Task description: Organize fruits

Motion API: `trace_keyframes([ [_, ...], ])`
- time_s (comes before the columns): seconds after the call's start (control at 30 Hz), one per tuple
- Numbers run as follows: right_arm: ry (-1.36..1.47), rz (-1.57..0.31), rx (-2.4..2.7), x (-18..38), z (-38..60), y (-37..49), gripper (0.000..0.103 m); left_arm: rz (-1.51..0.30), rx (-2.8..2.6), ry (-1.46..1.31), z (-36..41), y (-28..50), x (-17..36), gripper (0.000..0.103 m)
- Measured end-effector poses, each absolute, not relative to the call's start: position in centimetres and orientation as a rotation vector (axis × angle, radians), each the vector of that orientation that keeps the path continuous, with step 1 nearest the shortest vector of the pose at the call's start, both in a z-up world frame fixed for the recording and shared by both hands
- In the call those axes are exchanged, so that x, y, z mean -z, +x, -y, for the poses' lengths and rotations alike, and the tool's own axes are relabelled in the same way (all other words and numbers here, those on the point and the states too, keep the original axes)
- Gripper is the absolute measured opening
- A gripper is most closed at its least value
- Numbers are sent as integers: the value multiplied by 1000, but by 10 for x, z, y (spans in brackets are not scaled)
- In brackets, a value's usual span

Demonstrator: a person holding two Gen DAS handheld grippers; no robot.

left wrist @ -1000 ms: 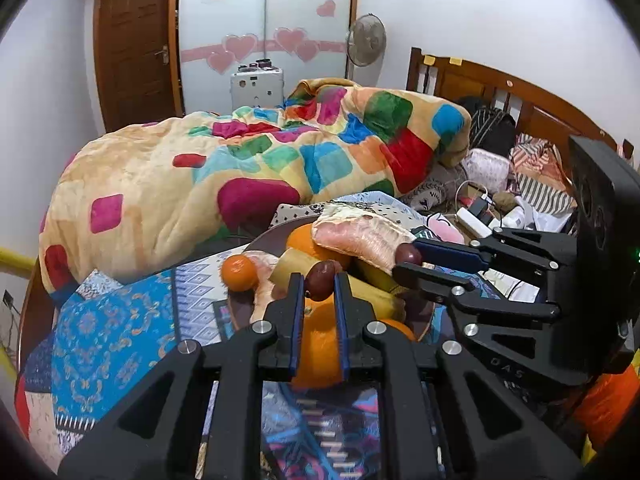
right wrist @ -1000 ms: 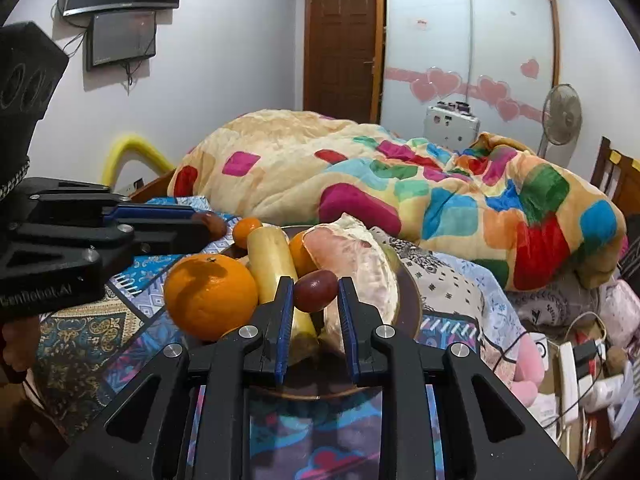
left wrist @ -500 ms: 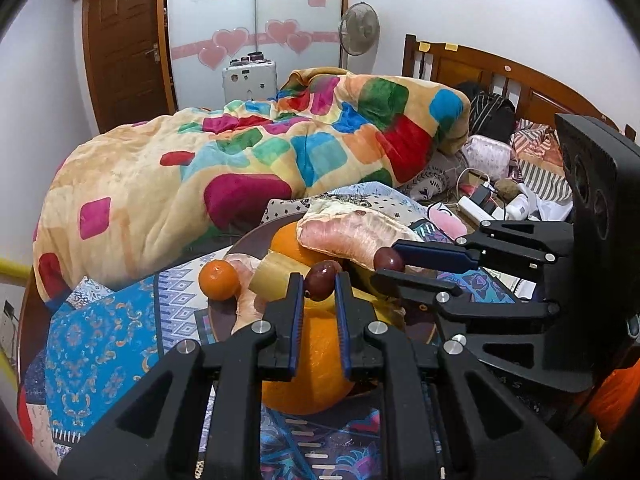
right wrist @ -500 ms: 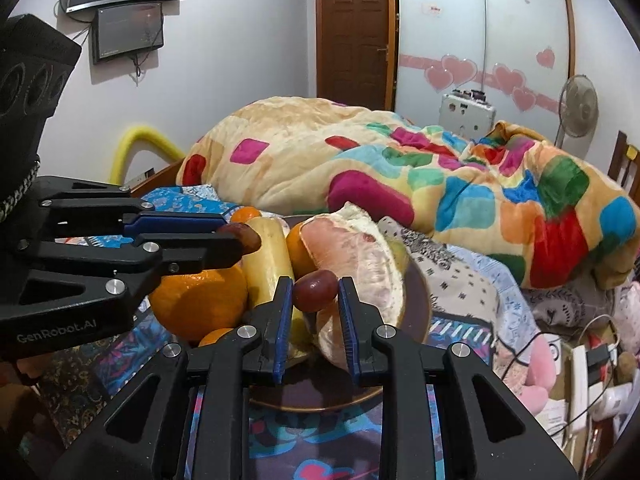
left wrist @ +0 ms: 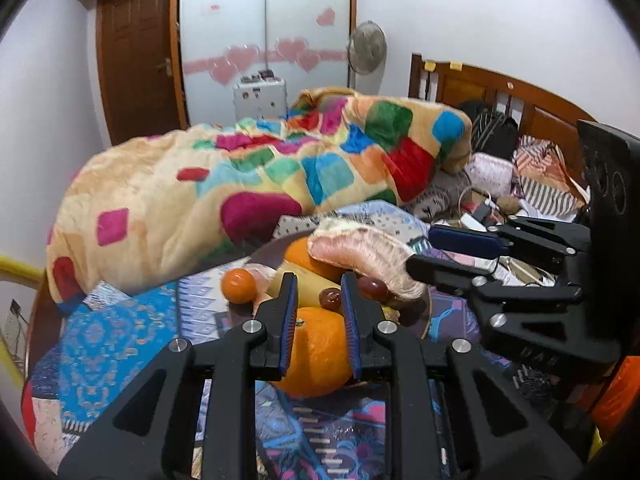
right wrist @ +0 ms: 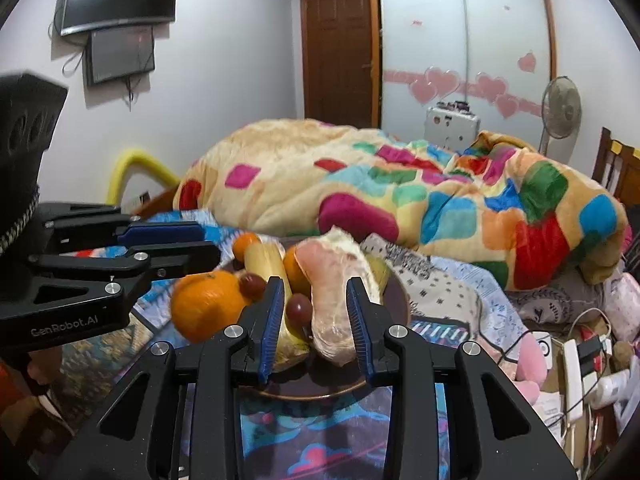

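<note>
A dark round plate (right wrist: 394,300) on the bed holds a large orange (right wrist: 206,304), a banana (right wrist: 266,266), a peeled pomelo piece (right wrist: 334,284), a small mandarin (right wrist: 245,245) and two dark red grapes (right wrist: 299,308). My right gripper (right wrist: 314,320) is open just above the plate, one grape lying between its fingers. My left gripper (left wrist: 318,308) is open over the large orange (left wrist: 316,350), the other grape (left wrist: 331,297) lying free just beyond its tips. Each gripper shows in the other's view, left (right wrist: 176,248), right (left wrist: 432,254).
A colourful patchwork quilt (right wrist: 400,196) is heaped behind the plate. Cables, a power strip (right wrist: 574,364) and clutter lie to the right. A wooden headboard (left wrist: 500,96) stands at the far right. A patterned blue sheet (left wrist: 104,344) covers the bed at left.
Both grippers opened and let go of their grapes, which now lie among the fruit on the plate. Both grippers also moved a little further in over the plate.
</note>
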State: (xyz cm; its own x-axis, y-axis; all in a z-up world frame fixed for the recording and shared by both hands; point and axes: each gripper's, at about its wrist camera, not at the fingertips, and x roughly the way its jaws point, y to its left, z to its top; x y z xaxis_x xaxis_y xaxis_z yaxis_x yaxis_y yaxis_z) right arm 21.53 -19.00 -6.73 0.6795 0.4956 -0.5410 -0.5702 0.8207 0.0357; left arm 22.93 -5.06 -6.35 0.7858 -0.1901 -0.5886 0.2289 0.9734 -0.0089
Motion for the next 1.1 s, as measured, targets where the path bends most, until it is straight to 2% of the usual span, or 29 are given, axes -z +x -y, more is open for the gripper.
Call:
trace_keyframes([
  [0.3,-93,-399,-551,1,204,142,29,-425,172,47,42,140,-2,22],
  [0.37,-74,-353,-541,-14,208,119,30,-394,174,26,40,121,-12,26],
  [0.43,-48,-312,-534,-28,212,96,36,-349,167,7,37,94,-24,37],
  [0.57,-43,-232,-498,-44,213,52,48,-268,134,10,36,49,-40,48],
  [0.63,-38,-209,-489,-47,212,36,56,-241,128,8,35,31,-44,57],
  [0.73,-25,-181,-475,-50,212,17,69,-207,116,8,34,4,-49,65],
  [1.0,-8,-127,-421,-51,215,-9,89,-163,70,-20,26,-42,-53,87],
  [1.1,-7,-102,-393,-50,219,-21,102,-155,52,-25,24,-51,-52,91],
])
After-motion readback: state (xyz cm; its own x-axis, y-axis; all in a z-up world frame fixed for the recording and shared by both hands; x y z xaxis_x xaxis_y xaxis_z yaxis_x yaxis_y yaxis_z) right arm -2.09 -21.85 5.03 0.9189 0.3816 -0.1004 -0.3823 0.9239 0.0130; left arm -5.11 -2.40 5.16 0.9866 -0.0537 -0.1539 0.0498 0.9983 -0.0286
